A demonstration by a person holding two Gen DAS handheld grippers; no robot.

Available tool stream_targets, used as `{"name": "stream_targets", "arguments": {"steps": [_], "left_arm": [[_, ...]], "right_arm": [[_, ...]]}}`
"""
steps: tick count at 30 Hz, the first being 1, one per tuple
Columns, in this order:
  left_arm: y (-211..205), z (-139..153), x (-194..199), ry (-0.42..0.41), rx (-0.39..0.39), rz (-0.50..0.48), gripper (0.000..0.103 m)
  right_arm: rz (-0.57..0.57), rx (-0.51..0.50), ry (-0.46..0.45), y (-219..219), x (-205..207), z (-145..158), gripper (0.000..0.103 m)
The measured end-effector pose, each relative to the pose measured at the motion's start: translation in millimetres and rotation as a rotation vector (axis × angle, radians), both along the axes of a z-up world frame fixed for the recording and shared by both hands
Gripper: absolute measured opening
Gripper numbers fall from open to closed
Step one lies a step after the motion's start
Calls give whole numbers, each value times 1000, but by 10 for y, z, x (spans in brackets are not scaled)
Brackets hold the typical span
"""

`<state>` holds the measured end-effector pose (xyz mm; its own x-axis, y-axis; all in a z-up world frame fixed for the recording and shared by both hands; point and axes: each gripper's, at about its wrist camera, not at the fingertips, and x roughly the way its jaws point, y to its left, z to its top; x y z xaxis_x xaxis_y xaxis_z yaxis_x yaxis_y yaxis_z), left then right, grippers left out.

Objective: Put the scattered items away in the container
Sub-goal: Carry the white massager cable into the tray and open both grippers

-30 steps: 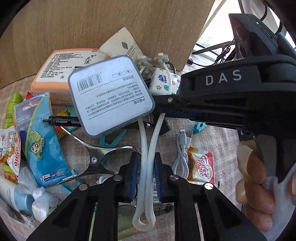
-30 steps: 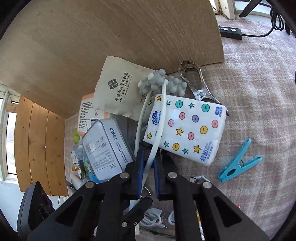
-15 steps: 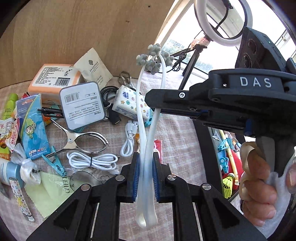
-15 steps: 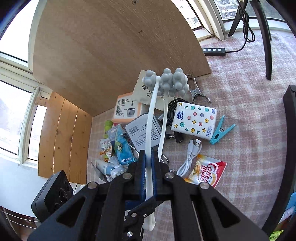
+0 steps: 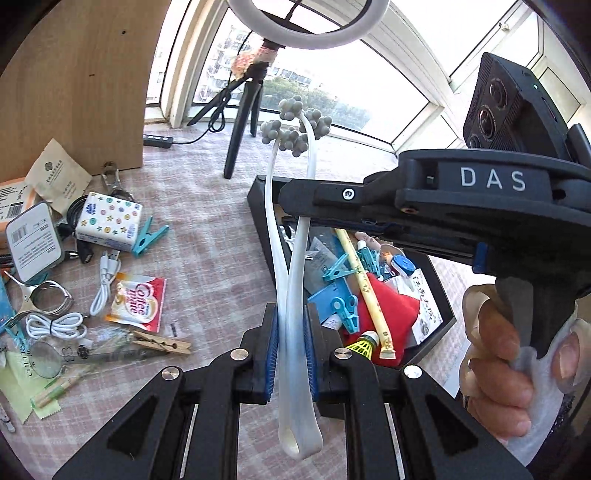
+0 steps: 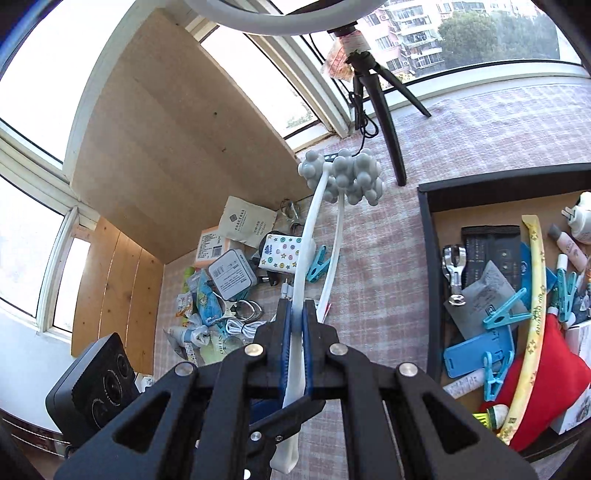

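Massager (image 5: 295, 266) lifted (both tools clamped), over container (image 5: 264, 236).

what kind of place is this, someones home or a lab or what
Probably a room in a high-rise flat, set up for filming. Large windows look out on apartment blocks, a ring light on a tripod stands on the checked cloth, and household odds and ends half fill a black tray.

A smooth, translucent white plastic massager (image 5: 291, 280) with matt grey knobbed heads is seen above a rough woven checked cloth (image 5: 207, 236), beside a matt black tray (image 6: 430, 229), a glossy foil sachet (image 5: 138, 302) and a wooden clothespin (image 5: 162, 343).
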<state>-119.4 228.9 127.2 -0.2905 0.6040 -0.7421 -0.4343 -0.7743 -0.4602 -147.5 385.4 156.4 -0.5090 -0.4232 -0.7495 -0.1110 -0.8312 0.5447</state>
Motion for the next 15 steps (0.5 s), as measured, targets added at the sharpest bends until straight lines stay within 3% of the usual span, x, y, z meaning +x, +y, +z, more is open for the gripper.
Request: {"name": "stream_targets", "arguments": {"steps": [7,11,12,13,14,15], "left_arm": [[756,92,124,16,8,-116,12],[1047,111,164,27,-16,-136,12],[1112,118,174,33,-43,-139,20],[1155,122,182,34,-68,-142,37],[1165,133,194,40,-73,-143,43],[1146,152,215,56,-70,-138,45]], "right_arm": [[-115,70,-24,675,304,48,6],[-169,113,-35,935,442,44,6],[-187,145,-36,992,471,49,8],[-205,187,-42,1045,495,53,11],[-218,218,-53,1094,514,51,17],[-230,235,-57,1141,537,50,30]]}}
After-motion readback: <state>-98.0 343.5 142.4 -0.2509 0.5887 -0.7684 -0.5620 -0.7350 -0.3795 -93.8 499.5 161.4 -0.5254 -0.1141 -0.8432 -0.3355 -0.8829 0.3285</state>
